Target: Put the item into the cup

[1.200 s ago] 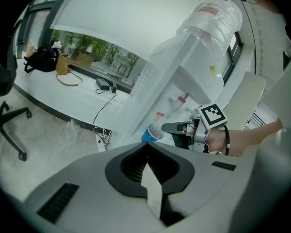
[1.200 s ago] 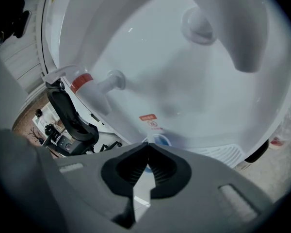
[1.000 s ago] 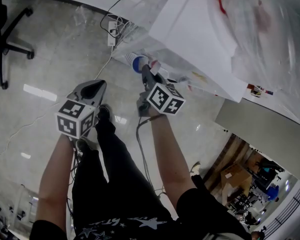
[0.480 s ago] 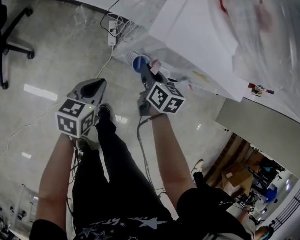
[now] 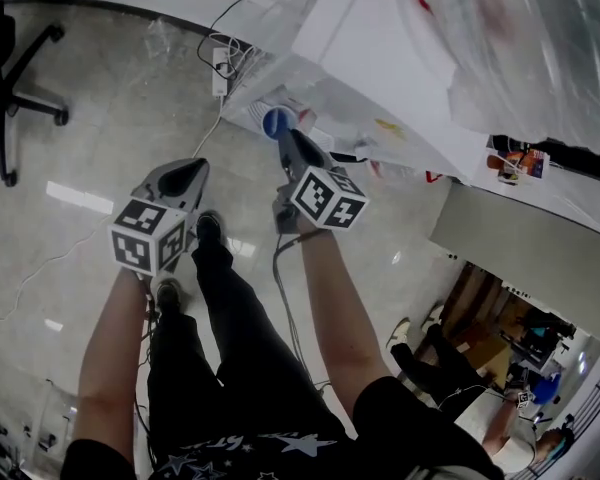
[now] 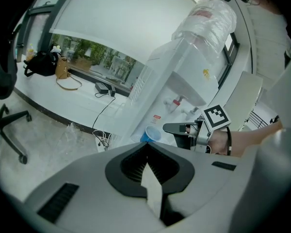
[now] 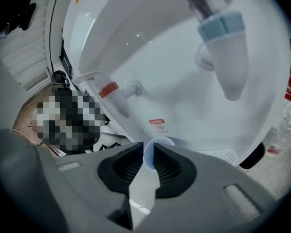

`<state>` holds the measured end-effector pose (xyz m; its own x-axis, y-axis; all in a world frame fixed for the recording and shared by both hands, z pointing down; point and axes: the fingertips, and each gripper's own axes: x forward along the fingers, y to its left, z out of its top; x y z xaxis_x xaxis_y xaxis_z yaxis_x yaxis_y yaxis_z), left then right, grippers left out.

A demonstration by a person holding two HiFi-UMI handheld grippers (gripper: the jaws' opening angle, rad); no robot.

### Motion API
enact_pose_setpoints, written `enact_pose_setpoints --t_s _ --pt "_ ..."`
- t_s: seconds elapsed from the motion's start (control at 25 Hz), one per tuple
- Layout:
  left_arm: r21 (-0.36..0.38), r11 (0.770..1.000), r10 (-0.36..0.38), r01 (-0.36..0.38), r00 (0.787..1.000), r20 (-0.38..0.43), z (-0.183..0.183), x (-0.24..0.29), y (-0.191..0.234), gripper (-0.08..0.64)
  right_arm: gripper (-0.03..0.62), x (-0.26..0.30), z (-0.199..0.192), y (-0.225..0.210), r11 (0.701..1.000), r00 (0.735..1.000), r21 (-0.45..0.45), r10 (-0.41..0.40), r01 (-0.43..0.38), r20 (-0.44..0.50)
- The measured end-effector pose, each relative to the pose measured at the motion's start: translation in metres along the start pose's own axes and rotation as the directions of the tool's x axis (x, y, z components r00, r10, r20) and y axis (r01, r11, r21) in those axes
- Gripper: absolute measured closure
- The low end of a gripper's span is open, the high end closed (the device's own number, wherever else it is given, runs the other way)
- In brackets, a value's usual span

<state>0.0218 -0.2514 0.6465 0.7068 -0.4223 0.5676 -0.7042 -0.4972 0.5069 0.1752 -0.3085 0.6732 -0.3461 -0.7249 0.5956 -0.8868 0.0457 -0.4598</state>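
Our right gripper [image 7: 145,154] is clenched on the blue cup [image 7: 157,142], pinching its thin wall between the jaws. It holds the cup out in front of the white water dispenser [image 7: 174,57], near and below the red tap [image 7: 111,90] on the left and the blue tap [image 7: 223,42] on the right. From the head view the cup [image 5: 276,122] sits at the far tip of that gripper [image 5: 285,140] with its mouth upward, close to the dispenser's front [image 5: 370,58]. Our left gripper [image 6: 146,147] is closed on nothing and hangs to the left, well apart from the cup [image 6: 151,135]. We see no loose item in either gripper, so we judge that what goes into the cup comes from one of the taps. To do this step well, we should keep the right squeeze just firm enough, since a paper wall will likely buckle or slip if we clamp harder. We should keep the mouth level and slide the cup squarely beneath a spout before anything is released. The free left gripper looks best placed to work the tap lever, coming in from the left so the two grippers do not collide. The main risk is the pinched rim folding and the cup tipping as it takes weight.
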Motion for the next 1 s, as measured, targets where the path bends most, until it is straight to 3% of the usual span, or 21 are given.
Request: enact_pose_setpoints --t_s 0.4,0.72,1.0 --pt "0.053 0.998 -0.021 0.020 0.999 0.027 -0.013 -0.066 -0.029 0.554 0.526 -0.070 -0.008 0.042 1.000 0.994 0.018 -0.011 0.009 0.108" --pt "0.065 0.996 -0.059 0.055 0.997 0.058 -0.022 -0.141 -0.073 0.554 0.528 -0.166 -0.021 0.089 0.999 0.975 0.031 -0.044 0.038 0.216" --pt "0.141 0.985 -0.114 0.099 0.988 0.105 -0.014 -0.205 -0.118 0.554 0.529 -0.247 -0.033 0.132 0.998 0.951 0.060 -0.053 0.037 0.303"
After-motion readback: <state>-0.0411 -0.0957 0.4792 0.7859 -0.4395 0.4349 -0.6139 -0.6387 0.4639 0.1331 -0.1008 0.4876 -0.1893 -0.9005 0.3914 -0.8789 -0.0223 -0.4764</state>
